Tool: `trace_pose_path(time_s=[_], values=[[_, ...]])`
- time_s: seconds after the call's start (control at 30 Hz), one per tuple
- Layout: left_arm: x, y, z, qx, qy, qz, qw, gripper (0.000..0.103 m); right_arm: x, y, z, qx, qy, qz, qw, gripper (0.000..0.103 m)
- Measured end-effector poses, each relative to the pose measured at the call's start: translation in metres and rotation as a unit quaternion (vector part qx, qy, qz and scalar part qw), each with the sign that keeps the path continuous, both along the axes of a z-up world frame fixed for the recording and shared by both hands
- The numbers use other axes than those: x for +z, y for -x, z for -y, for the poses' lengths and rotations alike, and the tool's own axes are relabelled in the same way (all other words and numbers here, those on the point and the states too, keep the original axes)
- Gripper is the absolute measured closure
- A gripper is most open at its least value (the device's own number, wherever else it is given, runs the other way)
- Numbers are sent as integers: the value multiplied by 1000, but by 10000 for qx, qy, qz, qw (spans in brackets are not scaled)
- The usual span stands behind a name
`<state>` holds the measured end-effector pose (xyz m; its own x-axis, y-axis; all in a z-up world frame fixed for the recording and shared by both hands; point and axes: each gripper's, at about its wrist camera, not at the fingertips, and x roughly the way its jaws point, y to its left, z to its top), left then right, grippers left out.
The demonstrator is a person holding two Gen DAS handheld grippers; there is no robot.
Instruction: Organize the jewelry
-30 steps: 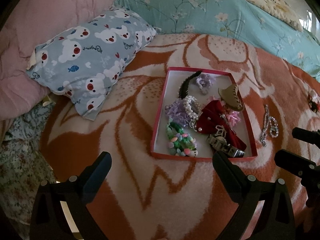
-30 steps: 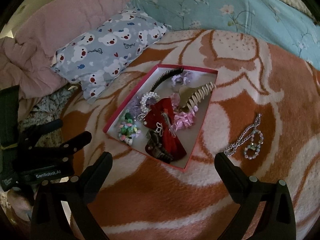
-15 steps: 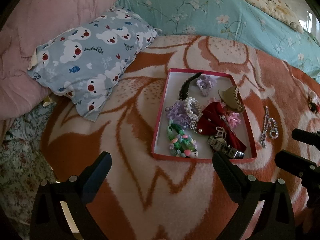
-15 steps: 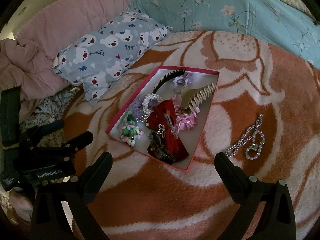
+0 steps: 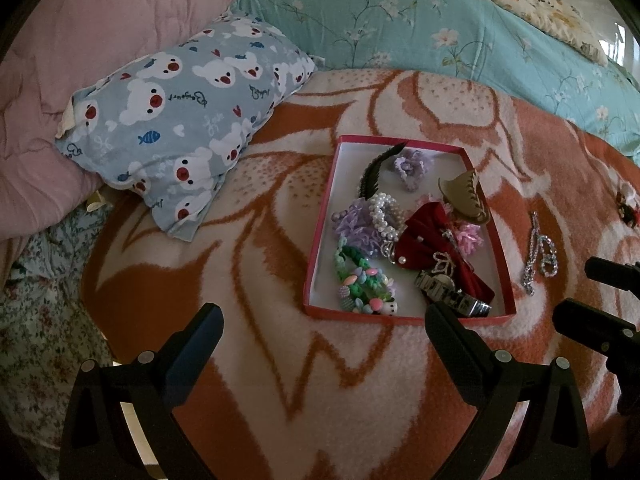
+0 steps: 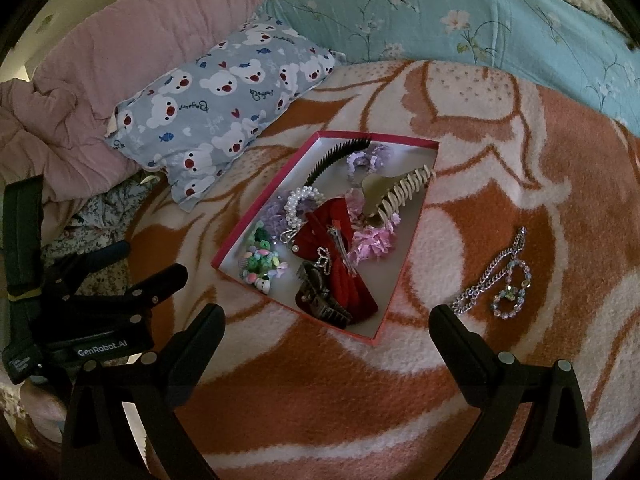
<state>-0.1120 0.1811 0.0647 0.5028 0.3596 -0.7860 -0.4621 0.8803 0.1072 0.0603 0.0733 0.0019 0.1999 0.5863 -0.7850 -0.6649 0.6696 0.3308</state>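
Left tongs (image 5: 322, 326): wide open, empty | right tongs (image 6: 326, 322): wide open, empty | red box (image 6: 404, 268): held accessories | chain (image 6: 486, 276): beside box, on blanket (image 6: 320, 380)

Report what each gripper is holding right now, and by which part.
Nothing is held. The left gripper and right gripper both have jaws wide open over the blanket, short of the red box and the silver chain.

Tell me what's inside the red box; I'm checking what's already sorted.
The red box holds a red bow, pearl bracelet, black comb, beige claw clip, and scrunchies. Anything beneath the bow is hidden.
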Motion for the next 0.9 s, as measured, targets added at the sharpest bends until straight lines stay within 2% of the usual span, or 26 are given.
trace_pose_path(time_s=[0.9], values=[[-2, 2, -1, 76, -50, -18, 10000, 1, 1, -3, 2, -55, -74, -13, 10000, 1]])
